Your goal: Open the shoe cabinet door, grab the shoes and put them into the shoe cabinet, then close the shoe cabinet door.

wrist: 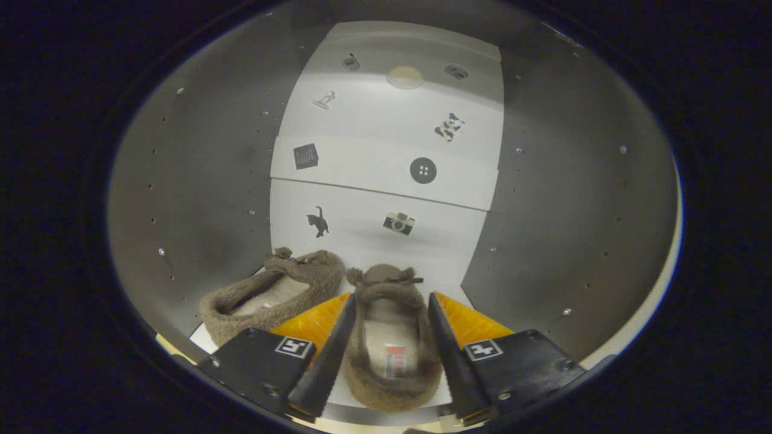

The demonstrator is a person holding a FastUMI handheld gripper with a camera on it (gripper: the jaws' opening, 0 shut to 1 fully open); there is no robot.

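Note:
I am looking into the open shoe cabinet, which has grey side walls and a white back panel dotted with small stickers. Two fuzzy brown slippers lie on its white floor. The right slipper points toward the back panel and sits between my fingers, looking pinched narrow. My gripper is shut on it, with a finger pressed against each of its sides. The left slipper lies just left of my left finger, angled slightly, and nothing holds it.
The grey side walls carry rows of small peg holes and close in on both sides. A round pale disc sits high on the back panel. A strip of white floor runs between the slippers' toes and the back panel.

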